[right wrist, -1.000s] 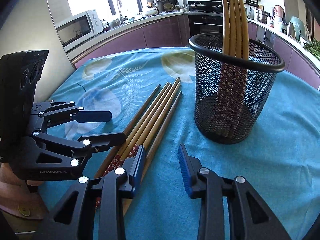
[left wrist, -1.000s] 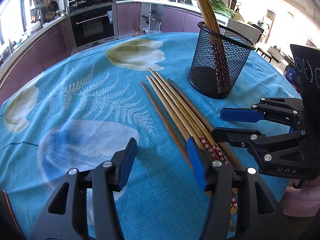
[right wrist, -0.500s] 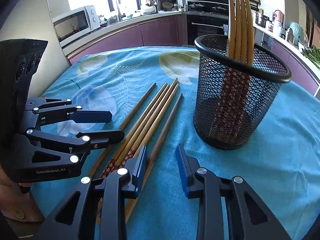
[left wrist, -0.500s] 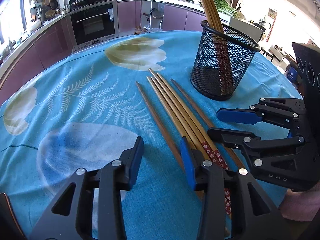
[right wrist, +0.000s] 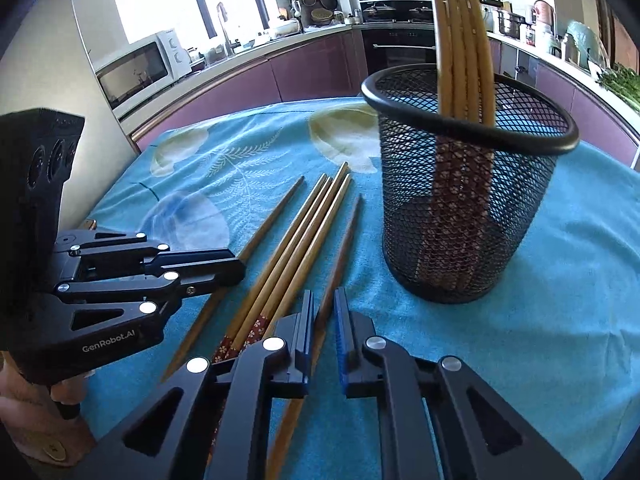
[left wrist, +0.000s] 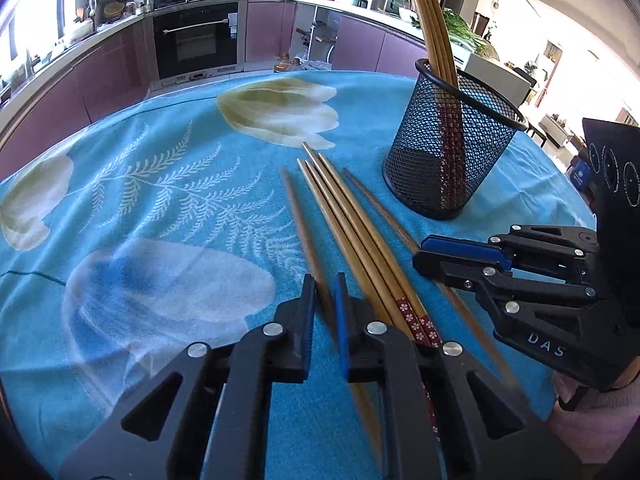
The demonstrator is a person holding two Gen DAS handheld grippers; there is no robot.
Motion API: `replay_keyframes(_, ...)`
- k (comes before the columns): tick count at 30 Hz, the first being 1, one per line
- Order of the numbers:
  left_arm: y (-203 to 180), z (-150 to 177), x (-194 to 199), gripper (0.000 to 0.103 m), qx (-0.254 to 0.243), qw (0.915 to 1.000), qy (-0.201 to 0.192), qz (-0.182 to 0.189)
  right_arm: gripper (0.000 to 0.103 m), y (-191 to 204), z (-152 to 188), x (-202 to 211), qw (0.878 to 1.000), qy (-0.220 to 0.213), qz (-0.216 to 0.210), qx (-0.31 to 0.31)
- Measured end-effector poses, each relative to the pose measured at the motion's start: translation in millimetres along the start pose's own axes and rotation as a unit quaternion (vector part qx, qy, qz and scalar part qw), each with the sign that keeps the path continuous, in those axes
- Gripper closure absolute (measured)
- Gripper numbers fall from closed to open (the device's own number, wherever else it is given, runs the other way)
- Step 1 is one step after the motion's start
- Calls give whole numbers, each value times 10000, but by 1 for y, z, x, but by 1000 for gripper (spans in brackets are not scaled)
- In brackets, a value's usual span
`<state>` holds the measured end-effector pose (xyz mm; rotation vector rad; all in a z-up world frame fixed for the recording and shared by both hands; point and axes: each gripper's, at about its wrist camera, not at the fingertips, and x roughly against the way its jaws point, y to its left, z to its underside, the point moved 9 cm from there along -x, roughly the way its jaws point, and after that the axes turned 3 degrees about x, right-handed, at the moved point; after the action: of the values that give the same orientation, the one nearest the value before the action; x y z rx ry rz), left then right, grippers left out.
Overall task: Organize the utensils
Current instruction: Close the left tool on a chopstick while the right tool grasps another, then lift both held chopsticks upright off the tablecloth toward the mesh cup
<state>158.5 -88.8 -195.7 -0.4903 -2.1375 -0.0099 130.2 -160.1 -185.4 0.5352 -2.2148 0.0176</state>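
1. The left hand-held gripper (left wrist: 323,296) has just been closing; its blue pads now pinch the leftmost chopstick (left wrist: 300,216), a single stick lying apart from the others on the desk (left wrist: 160,184).
2. The right hand-held gripper (right wrist: 323,312) has also just been closing; its pads clamp the rightmost chopstick (right wrist: 344,240), another single stick, on the side nearest the cup.
3. Both grippers point steeply down at the near ends of the sticks and sit side by side; each shows in the other's view.
4. Between the two gripped sticks lies a tight bundle (left wrist: 348,220) of chopsticks with red flowered near ends, tips pointing far.
5. A black mesh cup (left wrist: 448,160) stands upright at the far right of the bundle, apart from it, and holds several chopsticks (right wrist: 460,40) that lean against its rim.
6. A blue cloth with pale flowers and fern leaves covers the desk.
7. Beyond it runs a kitchen with purple cabinets, an oven (left wrist: 196,40) and a microwave (right wrist: 136,68).
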Motion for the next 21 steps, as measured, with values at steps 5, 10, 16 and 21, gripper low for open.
replay_keyframes(5, 0, 1, 12, 95, 57, 9999, -117, 79, 97, -2, -4, 15, 9997, -189, -100, -85)
replay_keyframes(10, -7, 4, 17, 95, -68, 9997, -120, 218, 97, 9, -7, 25, 9990, -278, -346, 47)
replay_keyframes(16, -9, 10, 8, 95, -139, 9996, 49, 239, 97, 12, 0, 14, 9992, -1, -370, 170)
replay_keyframes(21, -7, 11, 1, 91, -146, 9995, 147, 225, 96, 13, 1, 6, 9992, 102, -308, 240)
